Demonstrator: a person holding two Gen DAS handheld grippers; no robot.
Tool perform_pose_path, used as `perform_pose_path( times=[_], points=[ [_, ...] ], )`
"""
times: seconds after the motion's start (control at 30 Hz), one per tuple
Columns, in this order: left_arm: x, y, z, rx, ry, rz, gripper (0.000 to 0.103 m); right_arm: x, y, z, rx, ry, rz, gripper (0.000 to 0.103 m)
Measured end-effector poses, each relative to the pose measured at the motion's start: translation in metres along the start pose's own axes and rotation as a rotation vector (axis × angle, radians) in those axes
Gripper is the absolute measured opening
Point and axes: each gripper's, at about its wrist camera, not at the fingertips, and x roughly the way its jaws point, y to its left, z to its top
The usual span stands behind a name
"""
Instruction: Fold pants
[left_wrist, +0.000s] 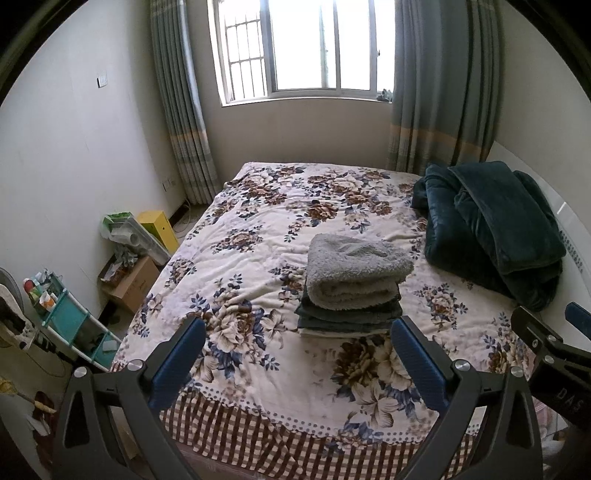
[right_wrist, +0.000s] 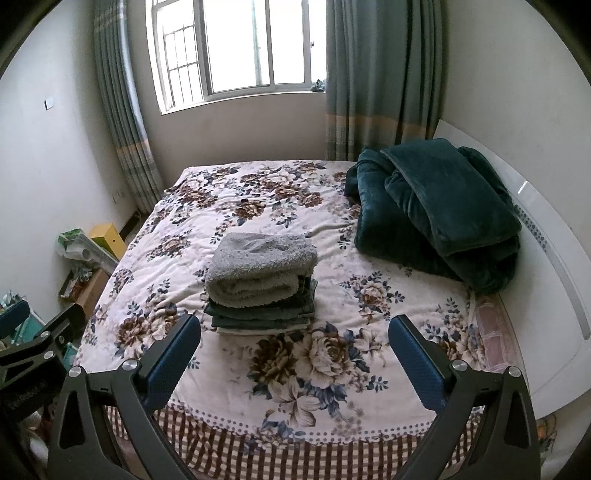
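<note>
The folded pants form a stack near the middle of the bed: a grey fleecy pair lies on top, with several darker folded pieces beneath it (the individual garments in the lower layers cannot be told apart). The stack rests directly on the floral bedspread.

The left gripper hovers above the near edge of the bed, jaws spread wide, nothing between them, well apart from the stack. The right gripper is in the same condition: wide apart, empty, short of the stack.

A dark green blanket lies bundled at the right, against the white headboard. Curtains flank the window behind the bed.
</note>
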Motion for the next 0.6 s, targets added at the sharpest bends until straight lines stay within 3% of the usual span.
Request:
perform_pose_path(
  times=[0.6],
  points=[
    [-0.003, -0.001, -0.001, 0.002, -0.001, 0.002, 0.103, -0.004, 0.000, -0.010, -0.007, 0.009, 0.010, 0.103]
  ],
)
